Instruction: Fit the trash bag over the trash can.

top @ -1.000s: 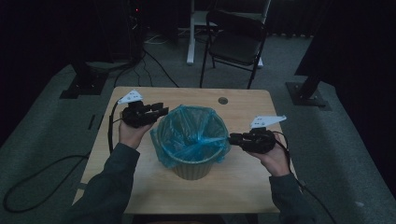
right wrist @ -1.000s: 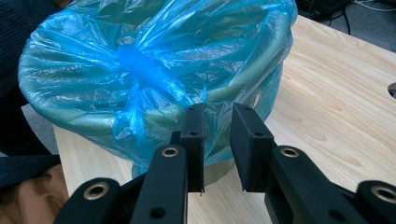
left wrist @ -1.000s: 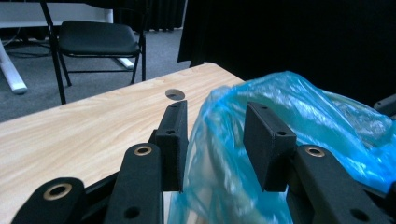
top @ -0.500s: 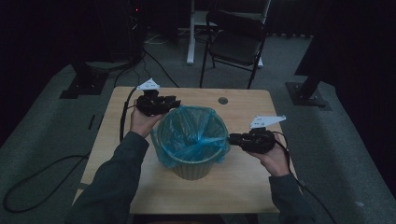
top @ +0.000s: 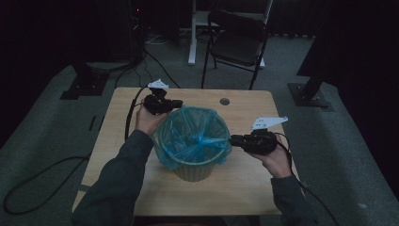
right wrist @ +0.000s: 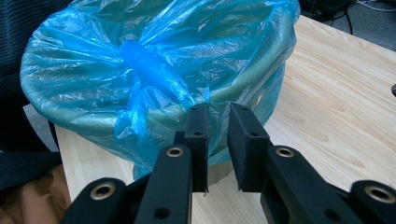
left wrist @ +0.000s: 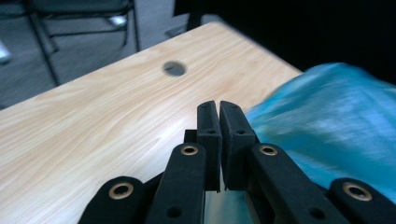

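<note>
1. Compared with a second ago, the left gripper (top: 175, 103) has been carried from the near-left side of the bin round to its far-left rim, while the right gripper (top: 233, 140) has been kept at the right rim.
2. A blue bag (top: 190, 134) is seen lining a pale bin (top: 194, 170) that stands near the middle of the wooden table (top: 117, 141); the bag's edge is folded over the rim, loosely on the near side.
3. In the left gripper view, the jaws are seen pressed together, the bag (left wrist: 327, 126) lying just beside them; whether a fold of film is caught low between them cannot be told.
4. In the right gripper view, the jaws stand slightly apart at the rim, with bag (right wrist: 154, 70) film between or just behind them; a firm pinch is not shown.
5. The step in hand is judged to be the seating of the liner over the rim.
6. The film should be pinched close to the rim and drawn outward and down gently, since thin plastic may be torn.
7. The bin should be steadied on the opposite side, as it may be tipped or slid.
</note>
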The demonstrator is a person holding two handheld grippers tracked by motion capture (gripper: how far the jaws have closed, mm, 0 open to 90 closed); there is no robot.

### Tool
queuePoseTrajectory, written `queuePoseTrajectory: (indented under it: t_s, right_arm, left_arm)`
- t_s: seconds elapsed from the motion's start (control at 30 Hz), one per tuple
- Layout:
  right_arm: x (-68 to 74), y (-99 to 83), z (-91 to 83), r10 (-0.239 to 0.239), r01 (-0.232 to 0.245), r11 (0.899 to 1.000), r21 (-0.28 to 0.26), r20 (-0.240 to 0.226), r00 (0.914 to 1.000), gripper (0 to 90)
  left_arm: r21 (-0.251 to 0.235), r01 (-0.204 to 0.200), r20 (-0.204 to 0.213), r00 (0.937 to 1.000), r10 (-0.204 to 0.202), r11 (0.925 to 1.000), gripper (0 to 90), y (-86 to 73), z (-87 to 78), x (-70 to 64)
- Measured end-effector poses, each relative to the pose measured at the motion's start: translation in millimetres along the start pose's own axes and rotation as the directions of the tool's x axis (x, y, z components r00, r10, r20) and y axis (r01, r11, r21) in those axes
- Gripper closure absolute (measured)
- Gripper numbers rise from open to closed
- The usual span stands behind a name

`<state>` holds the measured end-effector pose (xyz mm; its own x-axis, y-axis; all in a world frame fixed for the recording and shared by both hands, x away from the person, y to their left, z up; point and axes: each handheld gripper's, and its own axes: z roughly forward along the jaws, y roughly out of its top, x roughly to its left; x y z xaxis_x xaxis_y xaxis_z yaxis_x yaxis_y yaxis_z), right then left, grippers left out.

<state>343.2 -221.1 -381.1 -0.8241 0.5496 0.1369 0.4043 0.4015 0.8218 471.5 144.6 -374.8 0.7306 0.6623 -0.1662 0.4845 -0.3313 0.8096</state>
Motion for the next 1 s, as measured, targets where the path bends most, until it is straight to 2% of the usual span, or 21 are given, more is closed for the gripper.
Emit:
queuePoseTrajectory:
  t_s: [0.03, 0.07, 0.1, 0.2, 0.27, 0.3, 0.33, 0.4, 0.47, 0.5, 0.53, 0.7, 0.8, 0.87, 0.9, 1.0]
  right_arm:
    - [0.0, 0.0, 0.0, 0.000, 0.000, 1.000, 0.000, 0.000, 1.0000, 78.9]
    - [0.1, 0.0, 0.0, -0.001, 0.001, 1.000, 0.003, -0.001, 1.0000, 79.1]
    - [0.2, -0.1, 0.0, -0.002, 0.002, 1.000, 0.004, -0.002, 1.0000, 79.2]
    - [-0.1, -0.5, -0.2, -0.002, 0.002, 1.000, 0.001, -0.002, 1.0000, 79.1]
    - [-0.3, -0.7, -0.6, -0.002, 0.002, 1.000, 0.000, -0.002, 1.0000, 79.1]
    - [-0.9, -1.1, -1.8, -0.001, 0.001, 1.000, -0.002, 0.000, 1.0000, 78.8]
    - [-1.0, -1.4, -2.3, 0.000, 0.000, 1.000, -0.005, 0.000, 1.0000, 78.7]
    - [-1.1, -2.0, -3.1, 0.001, -0.001, 1.000, -0.005, 0.001, 1.0000, 78.3]
    - [-1.1, -2.3, -3.3, 0.002, -0.002, 1.000, -0.005, 0.002, 1.0000, 78.1]
    - [-1.0, -3.0, -3.2, 0.003, -0.003, 1.000, -0.005, 0.002, 1.0000, 77.6]
    - [-1.0, -3.3, -3.1, 0.004, -0.004, 1.000, -0.005, 0.001, 1.0000, 77.5]
    - [-1.0, -4.4, -1.9, 0.004, -0.004, 1.000, -0.003, -0.002, 1.0000, 76.9]
    - [-1.1, -5.0, -1.6, 0.004, -0.004, 1.000, -0.002, -0.004, 1.0000, 76.5]
    - [-1.1, -5.3, -1.6, 0.003, -0.003, 1.000, -0.002, -0.004, 1.0000, 76.5]
    - [-1.4, -5.9, -1.7, 0.002, -0.003, 1.000, -0.004, -0.004, 1.0000, 76.3]
    - [-1.3, -6.8, -1.9, 0.005, -0.005, 1.000, -0.004, -0.005, 1.0000, 76.3]
  left_arm:
    - [0.000, 0.000, 0.000, 1.0000, 0.000, 1.0000, 87.6, 0.0, 0.0, 0.0]
    - [0.019, 0.022, -0.030, 0.9993, -0.021, 0.9996, 87.6, -1.6, 0.9, 4.4]
    - [0.019, 0.025, -0.038, 0.9990, -0.025, 0.9995, 86.7, -2.1, 0.7, 5.6]
    - [-0.020, 0.022, -0.021, 0.9995, -0.023, 0.9995, 79.9, -2.1, -5.9, 5.0]
    - [-0.020, 0.022, -0.021, 0.9995, -0.023, 0.9995, 77.7, -2.1, -5.9, 5.0]
    - [-0.061, -0.023, 0.001, 0.9997, 0.023, 0.9979, 73.5, 1.3, -17.7, -6.5]
    - [-0.074, -0.041, 0.008, 0.9991, 0.041, 0.9964, 71.2, 2.0, -21.0, -10.7]
    - [-0.095, -0.069, 0.029, 0.9970, 0.072, 0.9931, 69.0, 3.4, -26.7, -19.5]
    - [-0.095, -0.069, 0.029, 0.9970, 0.072, 0.9931, 68.0, 3.4, -26.7, -19.5]
    - [-0.109, -0.108, 0.061, 0.9915, 0.115, 0.9882, 65.9, 4.7, -31.3, -31.4]
    - [-0.112, -0.124, 0.073, 0.9885, 0.133, 0.9859, 65.1, 5.1, -32.5, -36.0]
    - [-0.117, -0.183, 0.128, 0.9720, 0.197, 0.9761, 61.9, 7.9, -34.7, -56.8]
    - [-0.093, -0.226, 0.157, 0.9583, 0.239, 0.9696, 61.4, 8.4, -32.7, -67.1]
    - [-0.093, -0.226, 0.157, 0.9583, 0.239, 0.9696, 61.3, 8.4, -32.7, -67.1]
    - [-0.066, -0.274, 0.195, 0.9394, 0.282, 0.9594, 61.5, 8.0, -29.2, -77.1]
    - [-0.052, -0.299, 0.221, 0.9270, 0.303, 0.9528, 61.5, 7.5, -26.4, -83.6]
